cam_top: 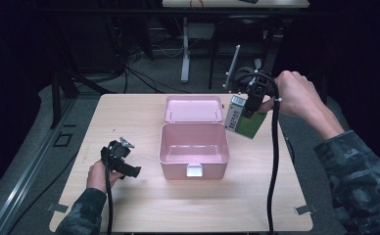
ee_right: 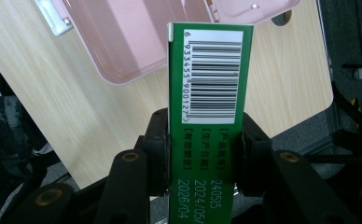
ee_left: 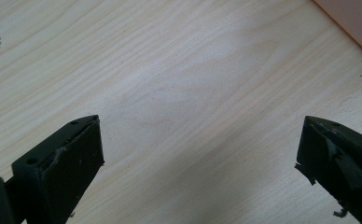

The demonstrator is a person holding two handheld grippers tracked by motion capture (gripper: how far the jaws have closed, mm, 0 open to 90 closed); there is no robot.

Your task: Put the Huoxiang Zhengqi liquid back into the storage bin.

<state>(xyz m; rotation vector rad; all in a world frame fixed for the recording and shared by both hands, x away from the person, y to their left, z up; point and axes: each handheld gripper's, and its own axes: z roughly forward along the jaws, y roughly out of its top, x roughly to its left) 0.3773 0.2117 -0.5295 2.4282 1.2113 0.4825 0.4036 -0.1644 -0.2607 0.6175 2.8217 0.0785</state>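
Observation:
A green carton [cam_top: 245, 122] with a white barcode panel [ee_right: 214, 74] hangs in the air just right of the open pink box [cam_top: 194, 147], above the table's right side. My right gripper [cam_top: 250, 108] is shut on the green carton [ee_right: 202, 154], its black pads pressing both sides. The pink box [ee_right: 123, 42] stands in the middle of the table with its lid [cam_top: 194, 107] folded back and its inside bare. Near the table's left edge my left gripper [cam_top: 129, 169] rests low over the wood, jaws wide apart [ee_left: 200, 154] with nothing between them.
The light wooden table [cam_top: 129, 122] has bare room left, right and in front of the box. A corner of the pink box [ee_left: 356, 23] shows at the upper right of the left gripper view. Beyond the table are dark floor, cables and table legs [cam_top: 185, 49].

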